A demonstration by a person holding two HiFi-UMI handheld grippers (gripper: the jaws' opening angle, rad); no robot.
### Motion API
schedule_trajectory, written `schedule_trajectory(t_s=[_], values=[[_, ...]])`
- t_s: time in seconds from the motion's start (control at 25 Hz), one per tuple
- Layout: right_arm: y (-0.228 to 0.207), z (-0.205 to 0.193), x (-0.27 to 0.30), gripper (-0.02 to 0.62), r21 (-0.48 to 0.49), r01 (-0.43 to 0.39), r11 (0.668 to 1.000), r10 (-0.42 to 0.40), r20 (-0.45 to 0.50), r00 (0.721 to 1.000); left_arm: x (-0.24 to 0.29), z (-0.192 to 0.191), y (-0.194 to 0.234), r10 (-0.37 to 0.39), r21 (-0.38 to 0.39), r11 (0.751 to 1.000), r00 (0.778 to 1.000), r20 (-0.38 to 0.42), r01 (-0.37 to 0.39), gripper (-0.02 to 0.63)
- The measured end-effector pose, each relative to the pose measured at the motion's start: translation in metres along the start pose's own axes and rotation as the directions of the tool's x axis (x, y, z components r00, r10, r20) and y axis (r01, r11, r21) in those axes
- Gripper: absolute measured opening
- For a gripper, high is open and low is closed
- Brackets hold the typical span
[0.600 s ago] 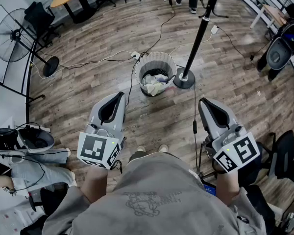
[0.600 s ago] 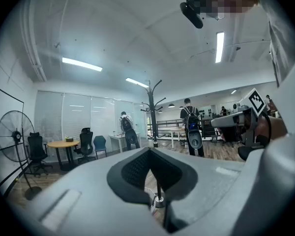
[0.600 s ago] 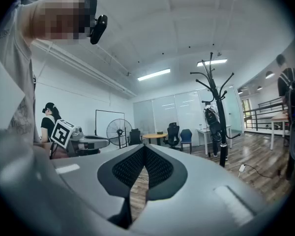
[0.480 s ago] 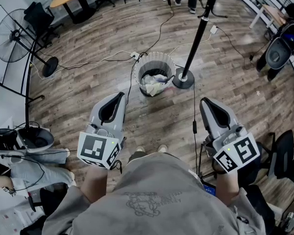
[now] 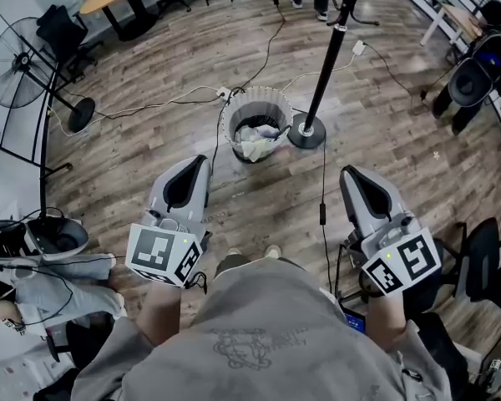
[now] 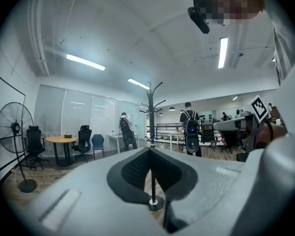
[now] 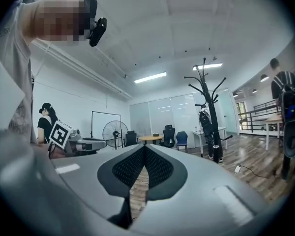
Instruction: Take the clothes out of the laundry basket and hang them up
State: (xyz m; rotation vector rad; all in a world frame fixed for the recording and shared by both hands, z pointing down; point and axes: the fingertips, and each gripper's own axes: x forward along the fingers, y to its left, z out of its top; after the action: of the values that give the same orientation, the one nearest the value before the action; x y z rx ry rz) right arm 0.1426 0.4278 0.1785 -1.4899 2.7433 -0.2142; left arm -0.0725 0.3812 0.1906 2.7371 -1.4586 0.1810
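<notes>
laundry basket (image 5: 263, 98) of clothes (image 5: 255, 144) lies well ahead, between left tool (image 5: 200, 160) and right tool (image 5: 348, 175), both closed, empty.

cool, even indoor light everywhere, nothing dim. it comes from the ceiling strip lights (image 6: 85, 62), which blow out to pure white in both gripper views. the wood floor (image 5: 384, 115) has a soft pale sheen far right in the head view, and shadows are faint. both gripper views are heavy fisheye with black corners and bent walls. the left gripper (image 6: 150, 150) and right gripper (image 7: 143, 148) shells go mushy nearest the lens.
</notes>
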Motion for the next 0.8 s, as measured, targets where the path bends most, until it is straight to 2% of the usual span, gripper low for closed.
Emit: schedule_trajectory(t_s=[0.12,0.2,0.24,0.28,0.32,0.8], values=[[-0.003,0.000,-0.003,0.029,-0.005,0.019,1.000,-0.019,0.007,1.000,-0.002,-0.009,0.000,0.010,0.005,1.000,1.000,-0.024,-0.010,0.002],[-0.009,0.003,-0.005,0.029,0.004,0.061,0.998,-0.061,0.031,0.998,-0.003,-0.013,0.001,0.018,-0.005,1.000,0.999,-0.037,-0.018,0.002],[-0.013,0.005,-0.006,0.056,0.011,0.086,0.996,-0.086,0.045,0.995,-0.003,-0.014,0.002,0.025,-0.009,1.000,0.999,-0.038,-0.025,0.065],[-0.017,0.007,-0.008,0.197,0.017,0.107,0.994,-0.108,0.055,0.993,-0.003,-0.013,0.002,0.034,-0.011,0.999,0.999,-0.036,-0.034,0.174],[-0.020,0.009,-0.009,0.247,0.020,0.121,0.992,-0.122,0.059,0.991,-0.003,-0.012,0.004,0.044,-0.010,0.999,0.998,-0.034,-0.045,0.207],[-0.025,-0.003,-0.012,0.250,0.019,0.114,0.993,-0.114,0.017,0.993,-0.005,-0.008,0.003,0.087,0.014,0.996,0.995,-0.043,-0.086,0.209]])
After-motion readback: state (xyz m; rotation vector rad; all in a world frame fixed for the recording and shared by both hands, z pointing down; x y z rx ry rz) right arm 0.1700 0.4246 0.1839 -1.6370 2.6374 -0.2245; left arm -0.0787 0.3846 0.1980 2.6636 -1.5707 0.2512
